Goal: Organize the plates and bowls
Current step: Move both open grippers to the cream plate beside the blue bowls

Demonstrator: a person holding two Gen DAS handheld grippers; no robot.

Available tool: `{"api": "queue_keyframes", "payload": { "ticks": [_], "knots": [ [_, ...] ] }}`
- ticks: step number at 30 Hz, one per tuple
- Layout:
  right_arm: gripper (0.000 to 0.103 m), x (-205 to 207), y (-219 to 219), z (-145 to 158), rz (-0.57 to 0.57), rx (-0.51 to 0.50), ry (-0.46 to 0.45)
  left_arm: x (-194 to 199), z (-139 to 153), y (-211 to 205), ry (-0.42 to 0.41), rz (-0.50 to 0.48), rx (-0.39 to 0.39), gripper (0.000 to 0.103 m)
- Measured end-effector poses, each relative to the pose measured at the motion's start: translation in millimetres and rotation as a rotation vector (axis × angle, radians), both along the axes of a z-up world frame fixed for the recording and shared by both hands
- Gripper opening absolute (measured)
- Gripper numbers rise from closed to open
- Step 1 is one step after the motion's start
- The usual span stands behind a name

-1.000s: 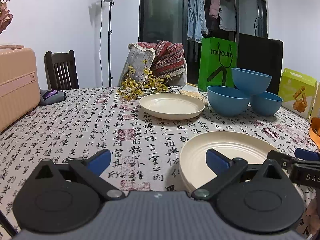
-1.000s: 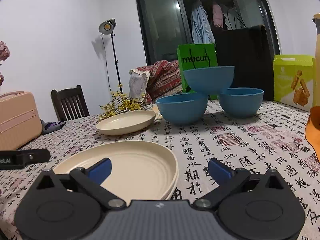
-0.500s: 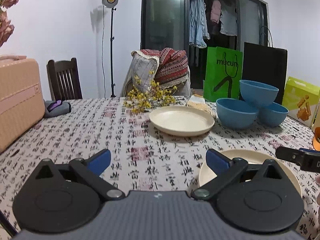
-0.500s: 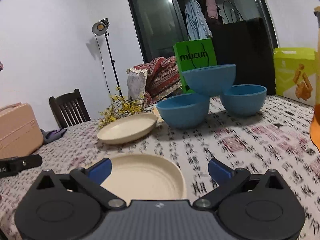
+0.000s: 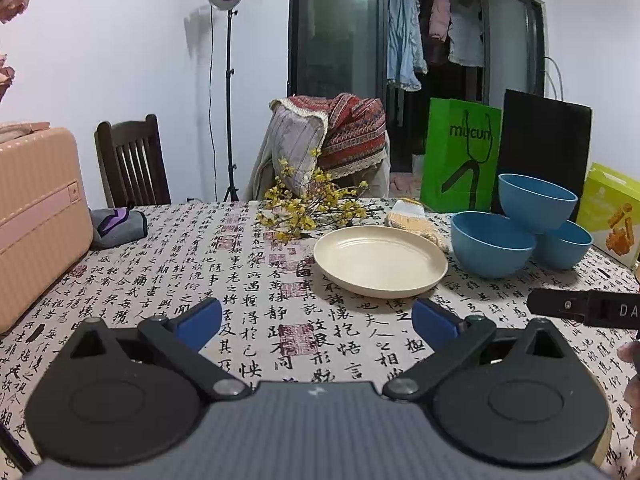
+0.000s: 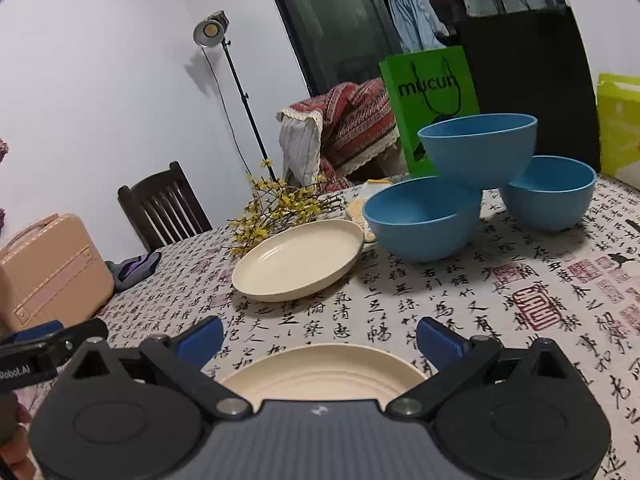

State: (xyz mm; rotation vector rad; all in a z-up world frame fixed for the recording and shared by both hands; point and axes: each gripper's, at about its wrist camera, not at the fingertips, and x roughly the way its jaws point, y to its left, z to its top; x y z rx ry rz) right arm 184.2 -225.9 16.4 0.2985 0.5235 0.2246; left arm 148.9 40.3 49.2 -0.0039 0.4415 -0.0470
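A cream plate (image 5: 380,260) lies mid-table, and the right wrist view shows the same far plate (image 6: 298,260). To its right stand two blue bowls (image 5: 492,244) (image 5: 564,248), with a third bowl (image 5: 538,202) resting tilted on their rims. A second cream plate (image 6: 320,372) lies near the table's front, just under my right gripper (image 6: 319,340), which is open and holds nothing. My left gripper (image 5: 317,322) is open and empty too, hovering over bare tablecloth short of the far plate. In the left wrist view, one finger of the right gripper (image 5: 584,312) pokes in from the right.
A pink suitcase (image 5: 36,216) stands on the table's left side, with a grey-purple cloth (image 5: 118,222) beside it. Yellow flower sprigs (image 5: 308,208) and a knitted cloth (image 5: 416,216) lie behind the far plate. A green bag (image 5: 460,156), a black bag (image 5: 544,140) and a yellow-green box (image 5: 612,208) line the back right.
Both grippers have drawn back and risen from the near plate. It has dropped out of the left wrist view and sits low in the right wrist view, which now tilts.
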Motion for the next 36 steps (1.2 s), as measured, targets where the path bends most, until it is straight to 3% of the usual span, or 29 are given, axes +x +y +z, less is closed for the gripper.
{"api": "queue_keyframes", "payload": {
  "ticks": [22, 36],
  "knots": [
    [0.103, 83, 21, 19, -0.103, 0.064, 0.16, 86, 20, 16, 0.076, 0.015, -0.045, 0.103],
    [0.103, 131, 26, 9, -0.139, 0.15, 0.256, 149, 19, 18, 0.109, 0.036, -0.05, 0.103]
  ]
}}
